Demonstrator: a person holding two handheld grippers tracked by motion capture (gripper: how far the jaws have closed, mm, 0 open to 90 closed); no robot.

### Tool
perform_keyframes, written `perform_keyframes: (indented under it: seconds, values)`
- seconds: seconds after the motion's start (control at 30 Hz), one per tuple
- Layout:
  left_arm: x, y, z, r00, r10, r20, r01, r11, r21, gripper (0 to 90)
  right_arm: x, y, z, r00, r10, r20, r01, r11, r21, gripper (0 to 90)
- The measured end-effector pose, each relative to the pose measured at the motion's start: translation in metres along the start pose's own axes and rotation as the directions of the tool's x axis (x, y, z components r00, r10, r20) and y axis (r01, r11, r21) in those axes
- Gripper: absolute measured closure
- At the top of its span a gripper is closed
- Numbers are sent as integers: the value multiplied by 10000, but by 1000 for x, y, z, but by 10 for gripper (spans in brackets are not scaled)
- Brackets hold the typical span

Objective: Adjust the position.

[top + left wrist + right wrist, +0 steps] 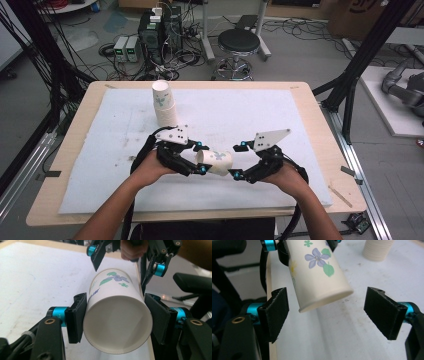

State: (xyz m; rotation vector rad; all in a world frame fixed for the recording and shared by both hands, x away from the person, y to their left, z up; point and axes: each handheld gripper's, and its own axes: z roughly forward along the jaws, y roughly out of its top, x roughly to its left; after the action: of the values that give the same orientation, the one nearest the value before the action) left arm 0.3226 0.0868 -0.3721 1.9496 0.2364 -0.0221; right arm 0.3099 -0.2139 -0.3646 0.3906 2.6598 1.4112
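Overhead, cup stack (163, 104) upright behind; up close, left claw (117, 317) clamping flowered cup (117, 315), right claw (334, 315) agape.

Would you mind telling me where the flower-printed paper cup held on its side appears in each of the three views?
High view: the paper cup lies sideways at lower centre, clamped by the left gripper.
Left gripper view: centre, open mouth towards the camera, between both pads.
Right gripper view: upper centre, closed base towards the camera, ahead of the open right gripper.
Shared landmark: the white mat.
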Motion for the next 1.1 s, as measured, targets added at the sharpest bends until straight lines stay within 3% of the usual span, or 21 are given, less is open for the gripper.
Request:
perform_keyframes:
  seconds: [0.03,0.07,0.1,0.13,0.27,0.53,0.83,1.1]
  values:
    - [0,0,0,10000,0,0,0,10000,0,370,0,0,0,10000,0,0,0,10000,0,204]
    - [-1,-3,-2,10000,11,-81,-14,9993,-368,370,0,-6,-3,9999,75,153,-68,9989,-472,203]
    - [-1,-3,-2,10000,11,-81,-14,9993,-368,370,0,-6,-3,9999,75,153,-68,9989,-472,203]
    - [-2,-7,-3,9999,20,-167,-32,9972,-744,370,0,-12,-5,9994,107,332,-80,9967,-806,203]
    - [-3,-13,-5,9998,26,-214,-53,9918,-1277,370,2,-25,-5,9984,310,475,-240,9897,-1415,203]
    - [-4,-20,-7,9998,58,-208,-96,9825,-1859,370,3,-43,-2,9974,616,367,-540,9820,-1810,203]
    - [-7,-20,-4,9994,334,59,-315,9783,-2049,370,5,-46,3,9985,549,9,-537,9794,-1949,203]
    - [-10,-20,1,9974,568,441,-466,9774,-2064,370,9,-38,13,9976,262,-648,-404,9728,-2281,204]
